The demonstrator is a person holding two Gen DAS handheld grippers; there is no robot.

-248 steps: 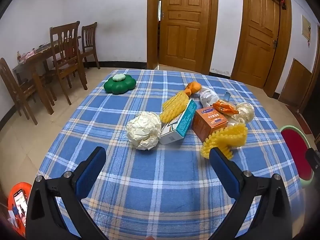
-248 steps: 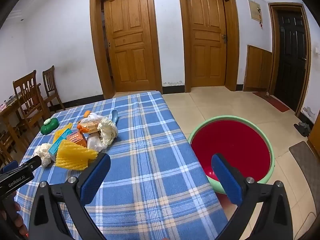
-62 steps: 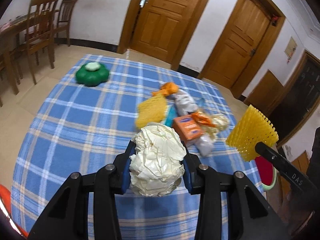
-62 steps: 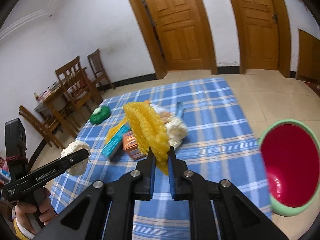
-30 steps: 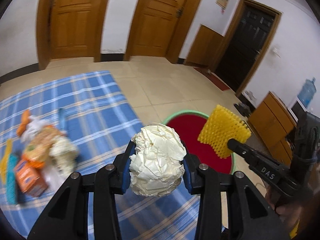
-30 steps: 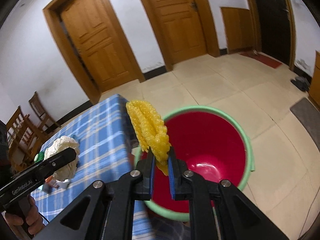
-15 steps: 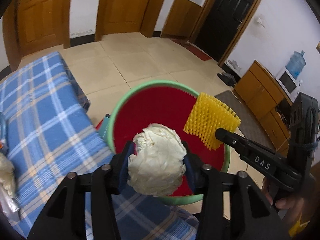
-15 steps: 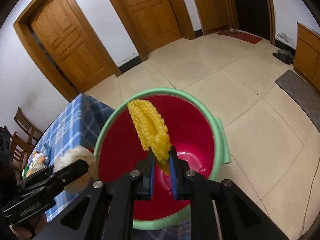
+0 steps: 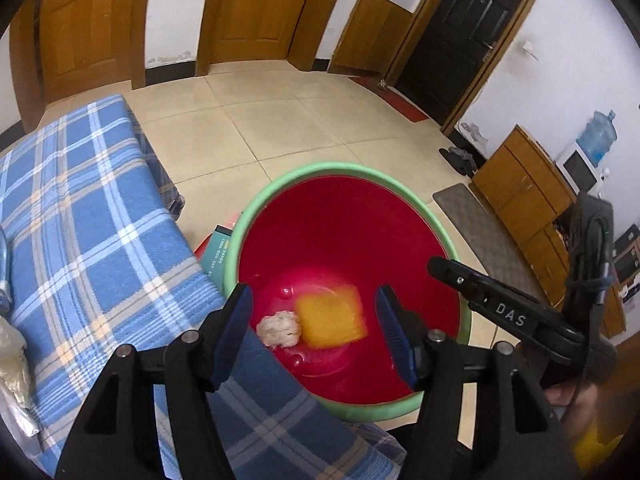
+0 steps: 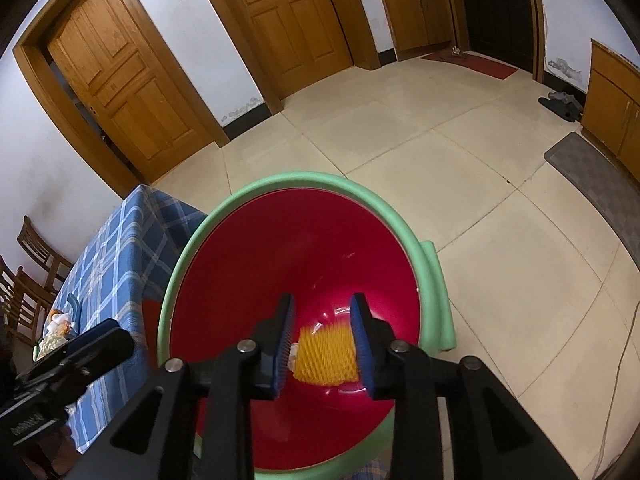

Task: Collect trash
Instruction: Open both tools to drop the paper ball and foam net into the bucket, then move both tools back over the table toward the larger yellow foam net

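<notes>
Hovering above red basin (image 9: 400, 184), left gripper (image 9: 314, 330) and right gripper (image 10: 322, 346) spread and empty, paper wad (image 9: 279, 329) and yellow foam net (image 10: 326, 358) lying inside as collected trash

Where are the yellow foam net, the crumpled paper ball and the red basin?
yellow foam net (image 9: 331, 322), left wrist view, its middle.
crumpled paper ball (image 9: 279, 328), left wrist view, its middle.
red basin (image 9: 344, 232), left wrist view, bare inner wall.

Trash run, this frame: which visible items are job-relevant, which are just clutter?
Job:
red basin
yellow foam net, in basin
crumpled white paper, in basin
leftover trash on table edge
left claw, open
right claw, open

Lying about:
slippers
grey mat
water jug
</notes>
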